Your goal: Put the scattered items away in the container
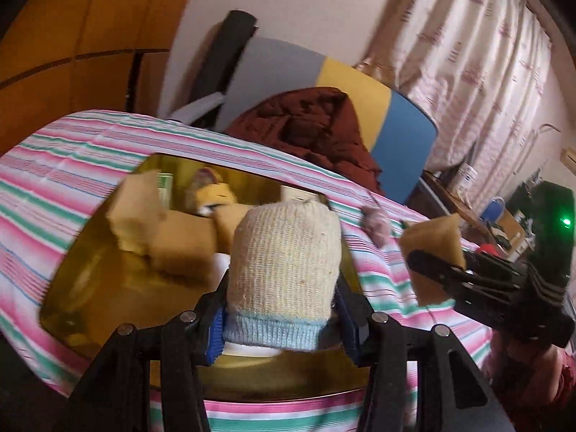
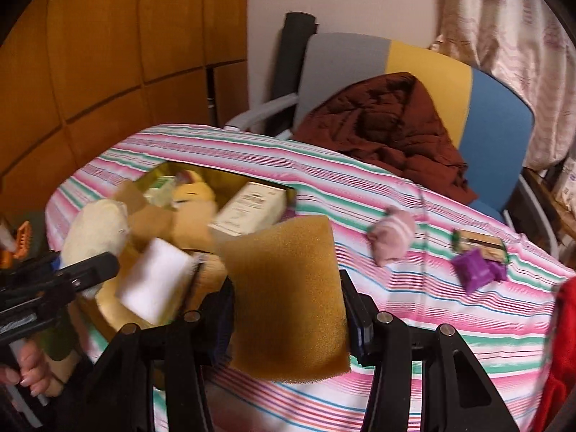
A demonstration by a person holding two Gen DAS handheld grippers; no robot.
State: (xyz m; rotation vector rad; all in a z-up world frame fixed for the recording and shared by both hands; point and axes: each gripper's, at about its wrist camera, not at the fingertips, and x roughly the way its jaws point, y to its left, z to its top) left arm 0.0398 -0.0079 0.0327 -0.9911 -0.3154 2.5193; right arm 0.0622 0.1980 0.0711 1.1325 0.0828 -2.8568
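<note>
**Two full hands, one crowded tin**

While my left gripper [image 1: 282,309] is clamped on a rolled sock [image 1: 284,262] above the gold tin [image 2: 108,313], my right gripper [image 2: 288,309] squeezes a brown sponge [image 2: 288,288] just beside the tin's near edge. The tin ahead of my jaws is already piled high. If I let go too early, the sponge might bounce off onto the striped cloth [image 2: 432,316]. The sock could roll out too.

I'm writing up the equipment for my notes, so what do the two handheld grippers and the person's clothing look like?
Both grippers, the left gripper and the right gripper, are matte black plastic with hinged link arms joined by round silver pins. Their fingers carry ribbed blue pads on the inner faces. No cables show. A hand wraps a black and grey handle. A red sleeve sits at the right edge.
</note>
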